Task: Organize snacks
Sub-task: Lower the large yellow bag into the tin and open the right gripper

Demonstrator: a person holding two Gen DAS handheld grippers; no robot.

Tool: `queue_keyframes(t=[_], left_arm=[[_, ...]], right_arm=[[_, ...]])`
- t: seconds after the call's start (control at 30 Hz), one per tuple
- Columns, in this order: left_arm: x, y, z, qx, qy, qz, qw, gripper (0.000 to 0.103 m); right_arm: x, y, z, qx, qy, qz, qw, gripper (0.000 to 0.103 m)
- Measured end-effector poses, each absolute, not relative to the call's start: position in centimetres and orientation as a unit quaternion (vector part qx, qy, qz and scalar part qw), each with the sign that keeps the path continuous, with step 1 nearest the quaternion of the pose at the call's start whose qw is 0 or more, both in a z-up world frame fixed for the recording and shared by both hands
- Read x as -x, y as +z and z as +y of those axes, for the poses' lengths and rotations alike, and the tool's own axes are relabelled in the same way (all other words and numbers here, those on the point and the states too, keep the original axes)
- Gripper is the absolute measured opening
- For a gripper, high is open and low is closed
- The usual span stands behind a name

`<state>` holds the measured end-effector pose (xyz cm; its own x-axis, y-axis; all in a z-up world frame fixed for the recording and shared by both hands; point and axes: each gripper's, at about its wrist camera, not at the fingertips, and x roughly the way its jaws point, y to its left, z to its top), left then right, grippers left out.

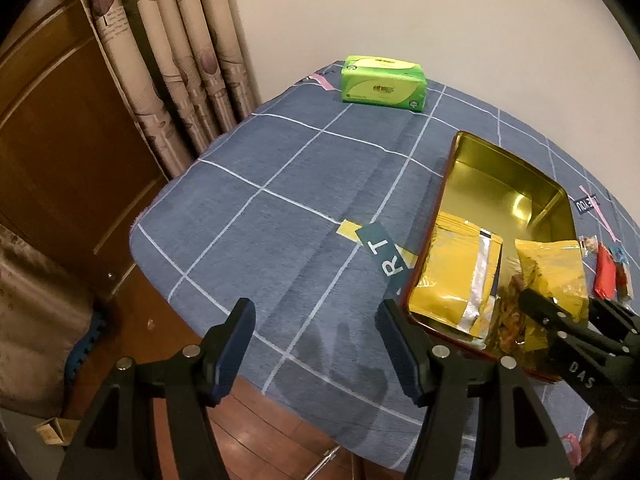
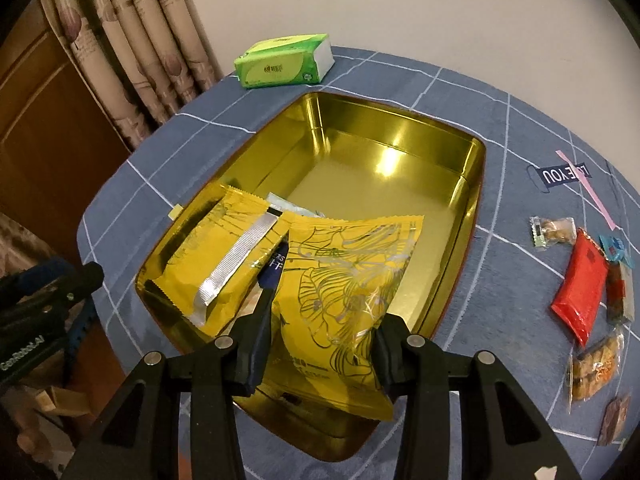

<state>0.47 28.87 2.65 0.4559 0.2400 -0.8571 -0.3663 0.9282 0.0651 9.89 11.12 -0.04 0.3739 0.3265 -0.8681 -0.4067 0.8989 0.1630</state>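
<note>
A gold metal tin point(image 2: 460, 216) sits on the blue checked tablecloth; it also shows in the left wrist view point(image 1: 480, 168). Inside lies a yellow snack packet with a silver seam point(image 2: 208, 264), also seen in the left wrist view point(image 1: 456, 276). My right gripper point(image 2: 320, 344) is shut on a second yellow snack packet point(image 2: 344, 280) with line drawings, holding it over the tin's near end. In the left wrist view, that packet point(image 1: 552, 268) and the right gripper point(image 1: 560, 316) appear at the right. My left gripper point(image 1: 316, 336) is open and empty above the tablecloth, left of the tin.
A green tissue pack point(image 2: 280, 62) lies at the table's far edge. Several loose snacks lie right of the tin, among them a red packet point(image 2: 580, 288) and a clear biscuit packet point(image 2: 554, 230). Curtains and a wooden door stand to the left. The table edge drops off near my left gripper.
</note>
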Motion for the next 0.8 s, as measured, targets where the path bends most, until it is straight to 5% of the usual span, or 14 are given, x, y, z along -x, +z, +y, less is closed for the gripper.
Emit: queue_keyframes(t=[0.8], left_arm=[[-0.3, 2.38, 28.53, 0.059, 0.172, 0.494, 0.851, 0.065]], right_arm=[[-9.29, 0.15, 11.07, 0.046, 0.222, 0.504, 0.833, 0.054]])
